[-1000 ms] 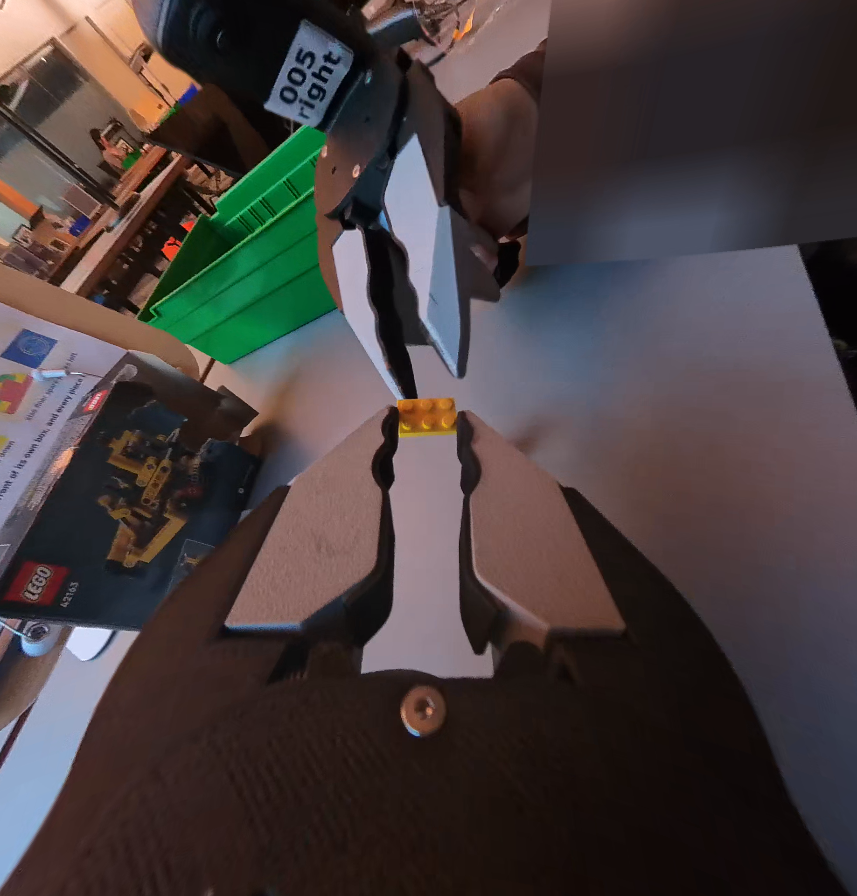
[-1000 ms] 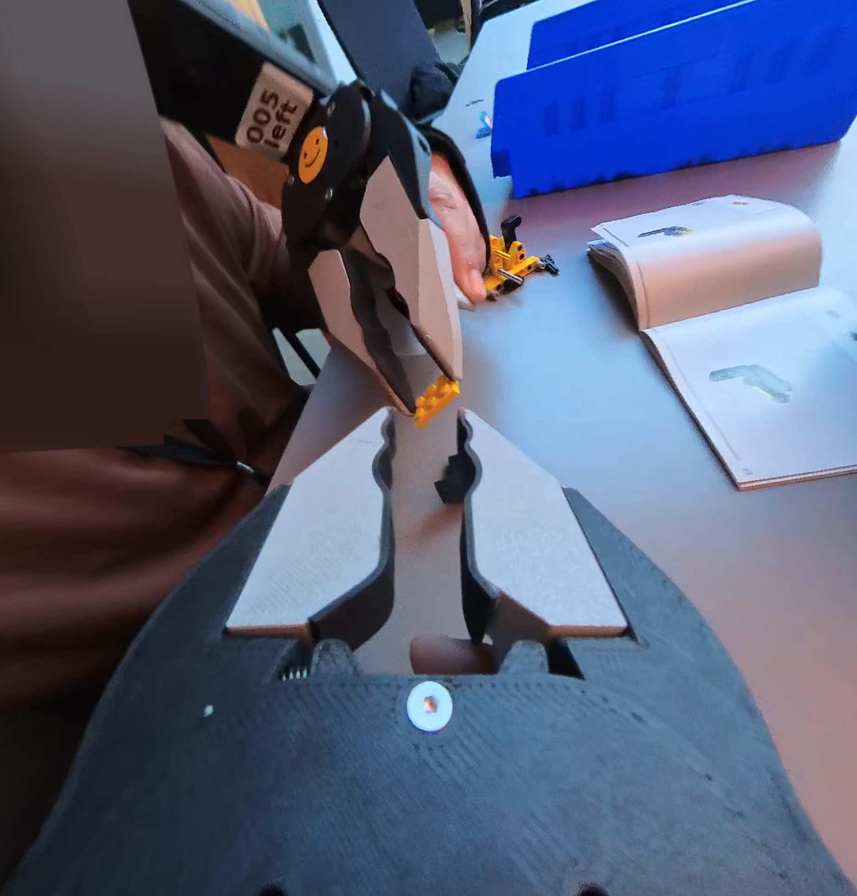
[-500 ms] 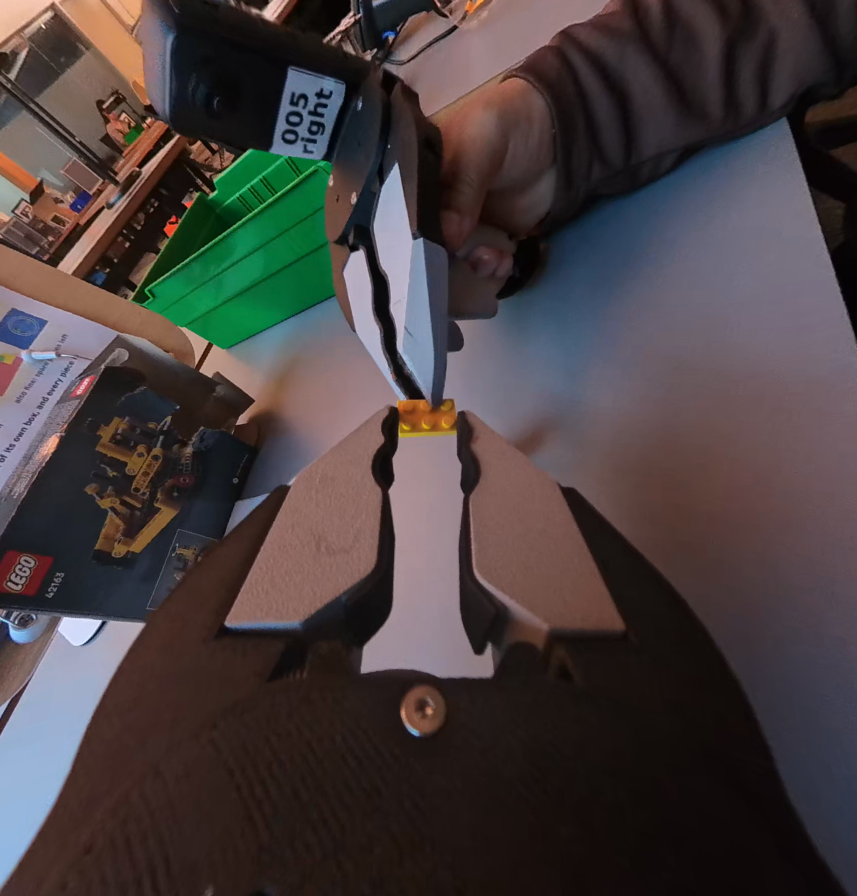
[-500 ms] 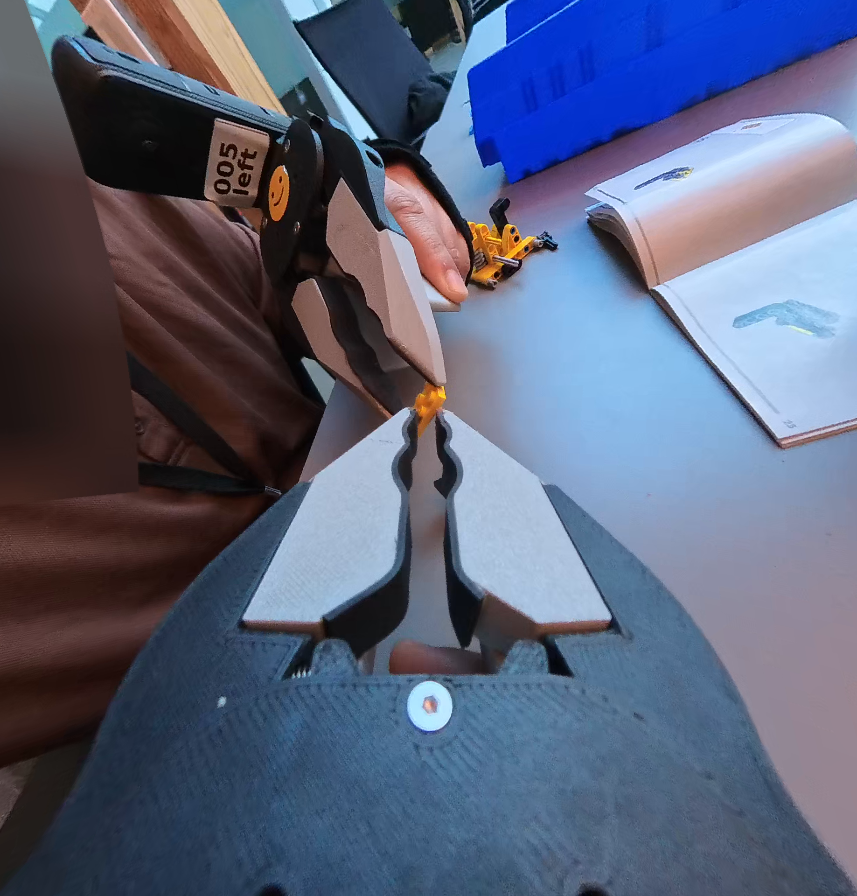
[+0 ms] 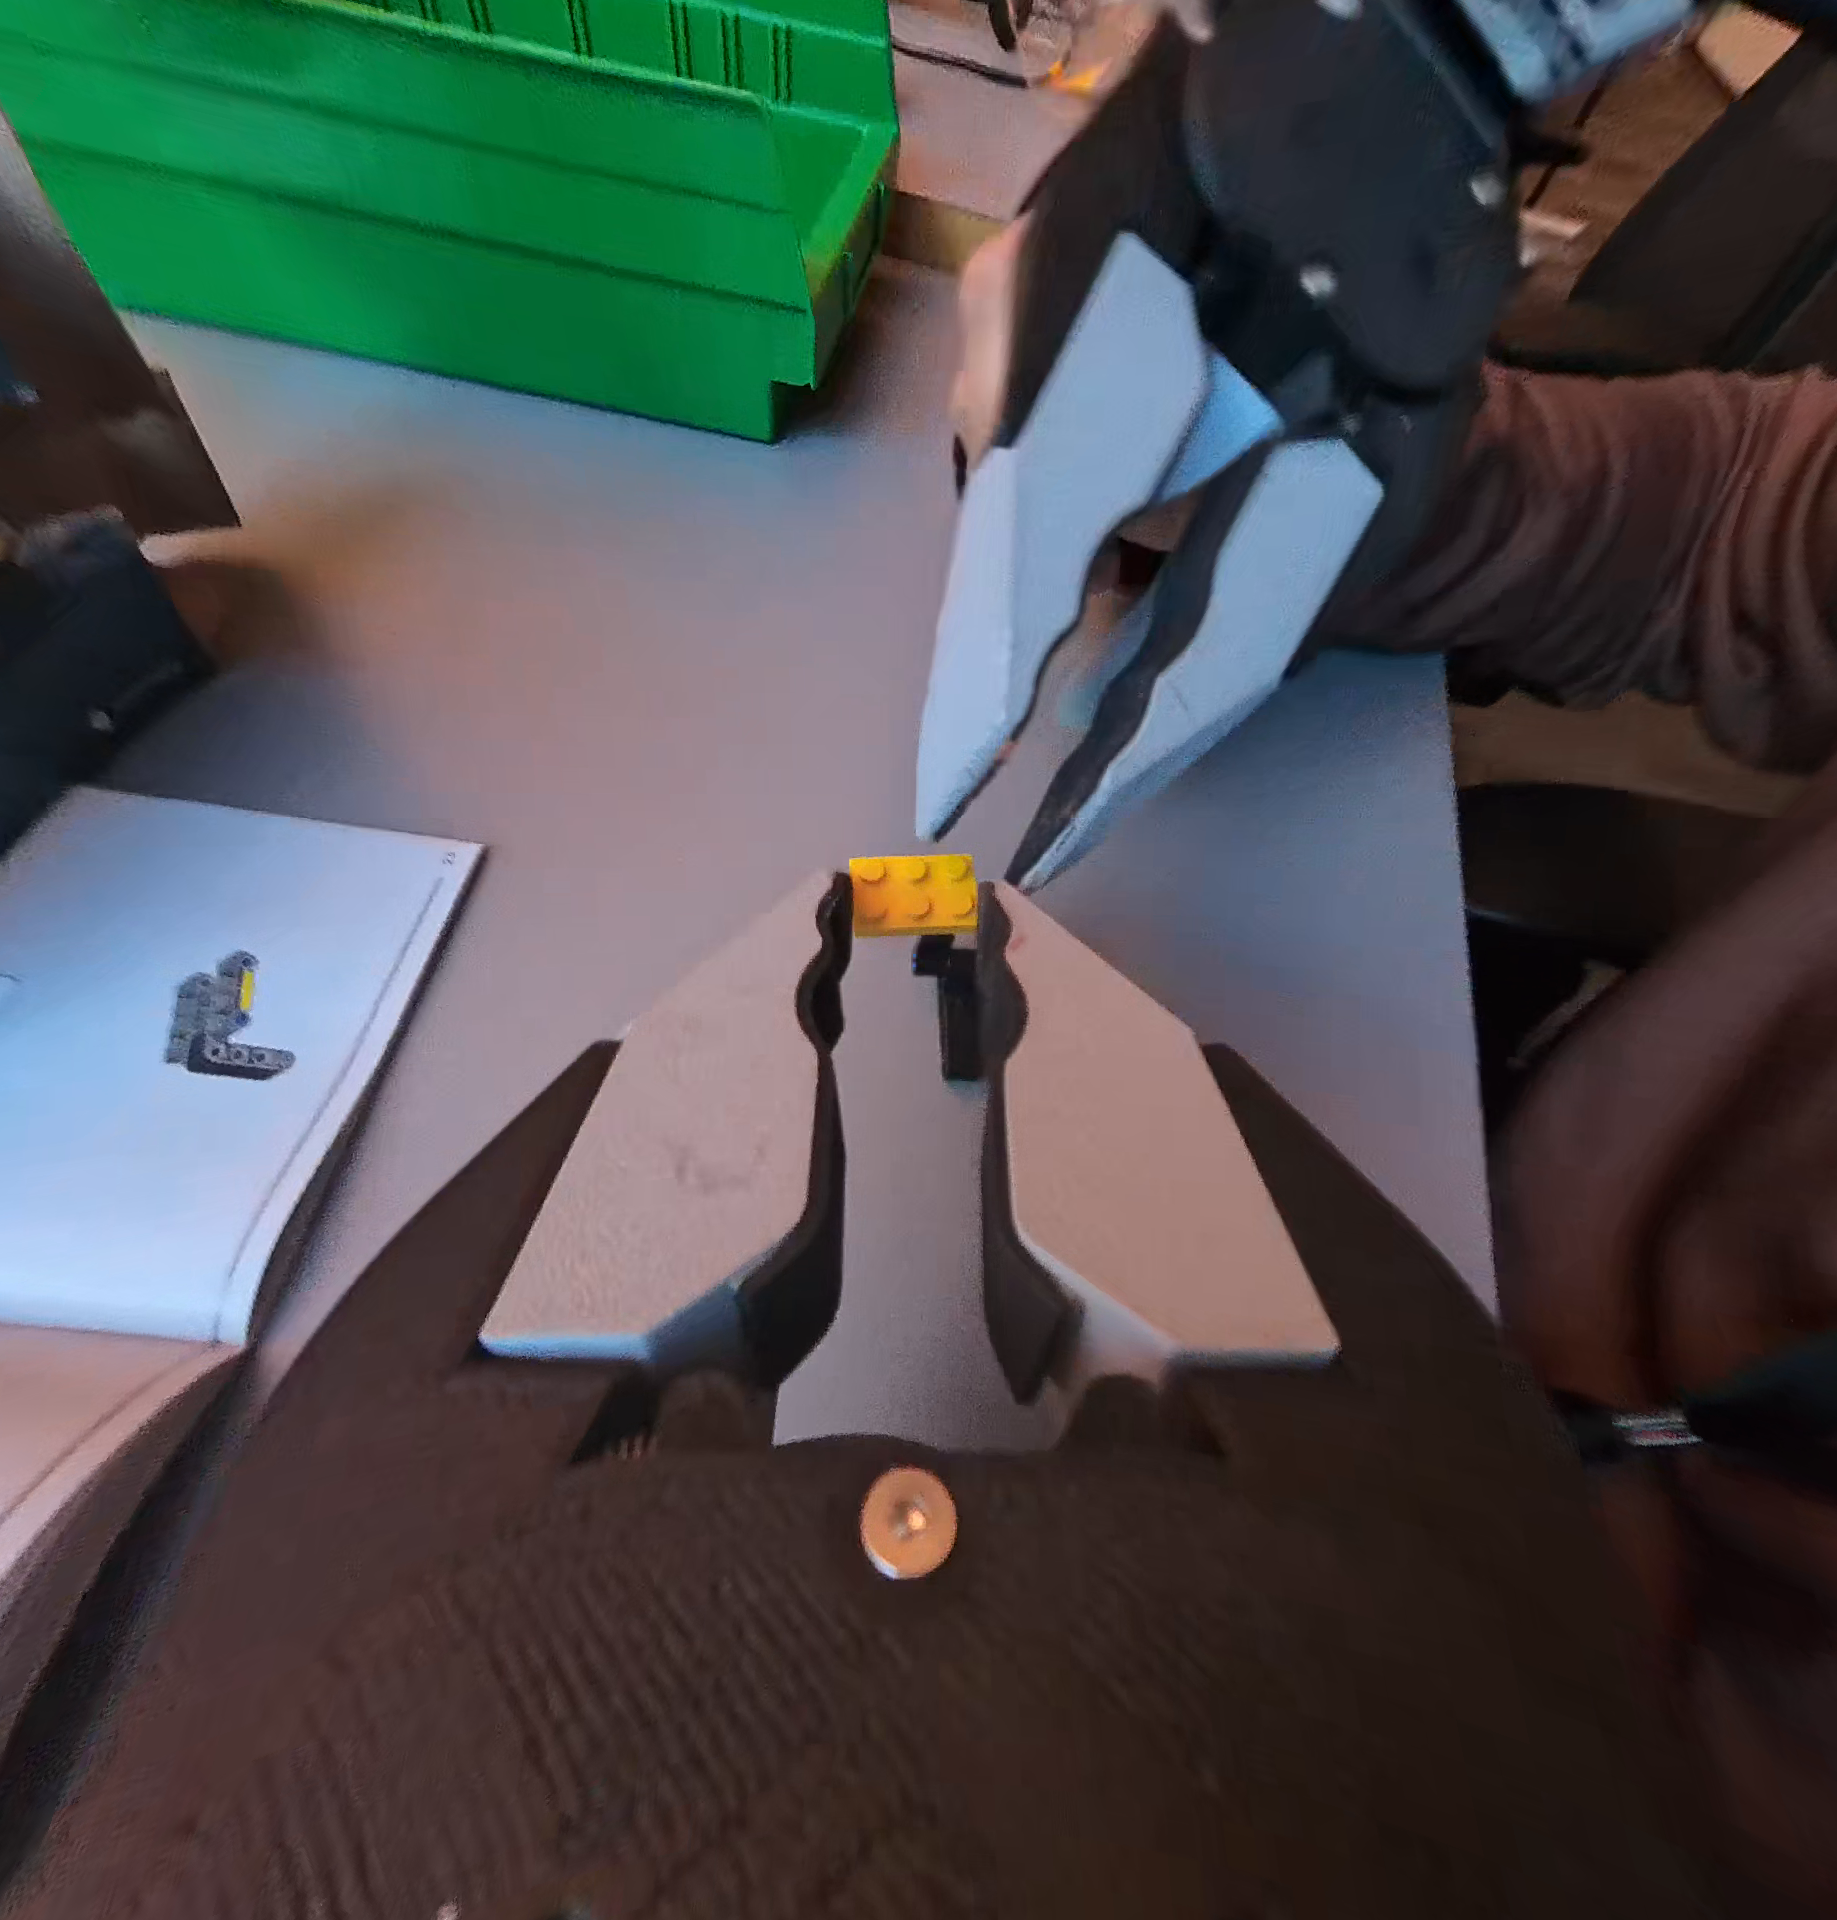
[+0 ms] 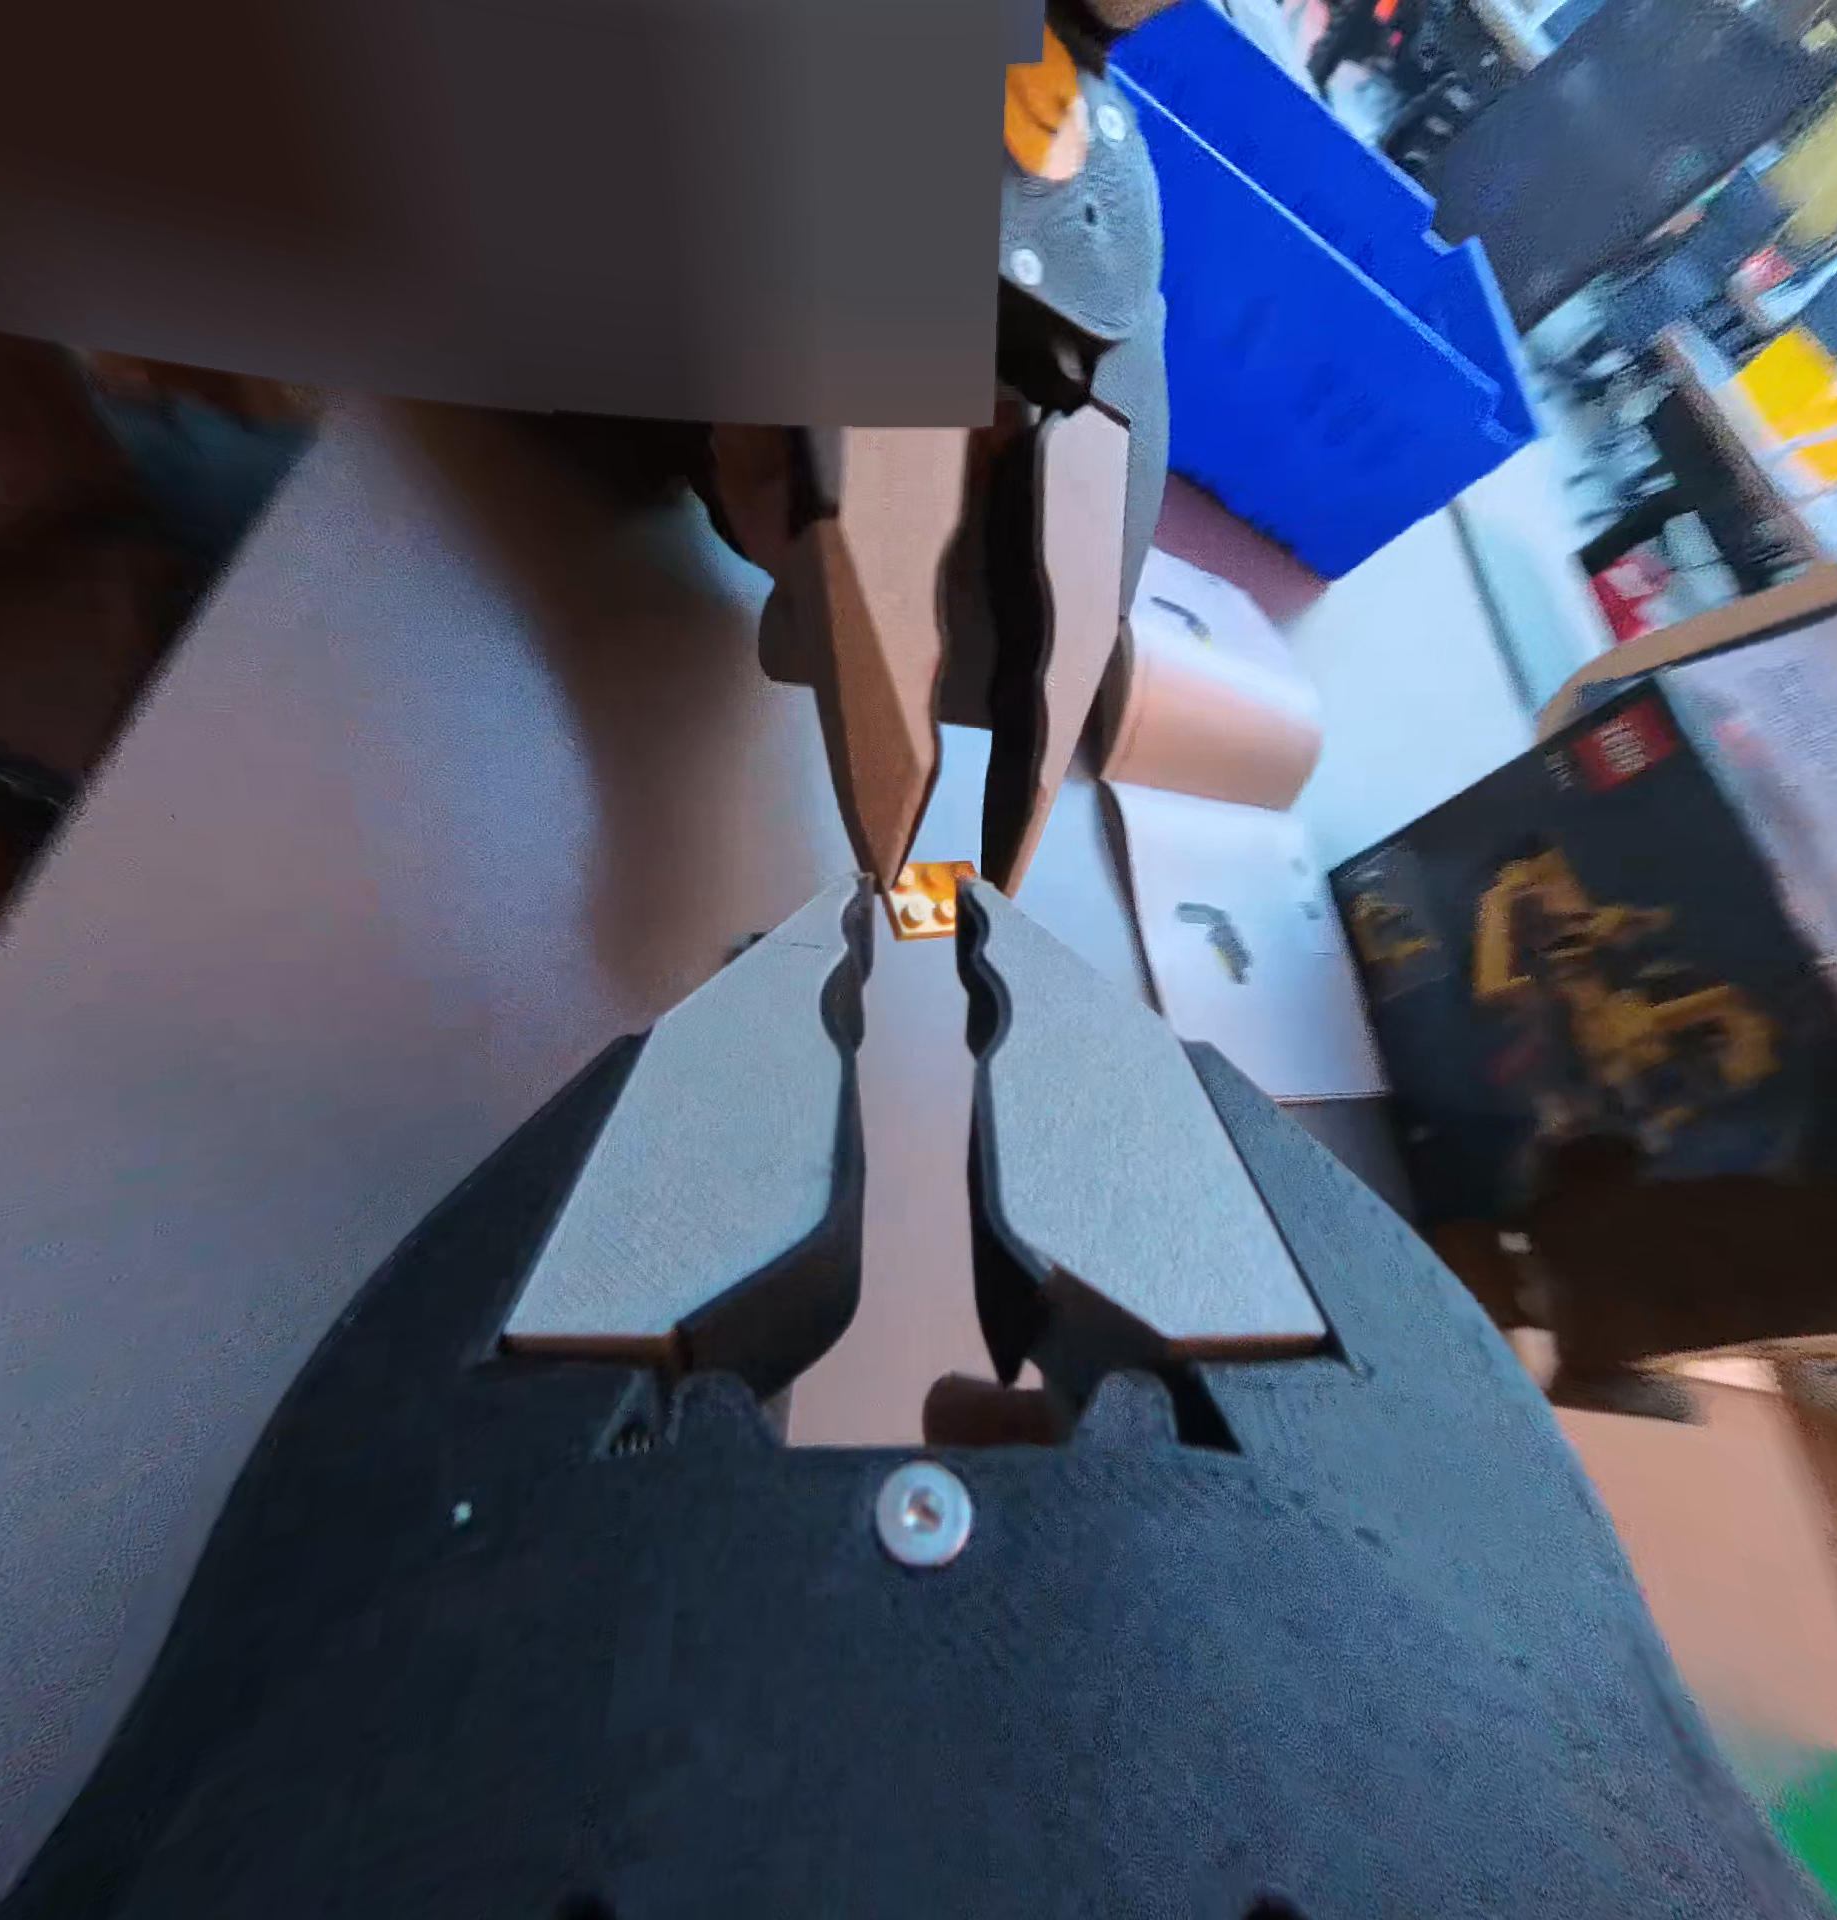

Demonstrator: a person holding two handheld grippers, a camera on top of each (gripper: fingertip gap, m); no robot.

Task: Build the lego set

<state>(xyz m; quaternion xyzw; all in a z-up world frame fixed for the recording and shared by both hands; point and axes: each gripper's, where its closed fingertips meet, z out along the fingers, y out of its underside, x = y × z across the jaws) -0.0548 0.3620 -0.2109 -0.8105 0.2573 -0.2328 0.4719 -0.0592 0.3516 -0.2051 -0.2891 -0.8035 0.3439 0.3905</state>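
Note:
My left gripper (image 5: 912, 894) is shut on a yellow 2x3 plate (image 5: 914, 891), held flat by its ends at the fingertips above the grey table (image 5: 602, 644). A small black piece (image 5: 950, 1013) shows just under the plate against my right-hand finger; I cannot tell whether it is attached or lies on the table. My right gripper (image 6: 914, 885) has its fingers apart and nothing held between them. Its tips meet the plate (image 6: 929, 902) at the far edge, opposite the left gripper (image 6: 945, 852). It also shows in the left wrist view (image 5: 981, 857).
A green bin (image 5: 457, 208) stands at the back of the table. An open instruction booklet (image 5: 166, 1039) lies to the left. In the right wrist view a blue bin (image 6: 1309, 312) and the black set box (image 6: 1620, 987) stand to the right. A person's sleeve (image 5: 1620, 540) is behind the right gripper.
Both grippers have swung round over the table. The right gripper has opened from nearly shut. The black piece it held between its fingers now shows under the yellow plate.

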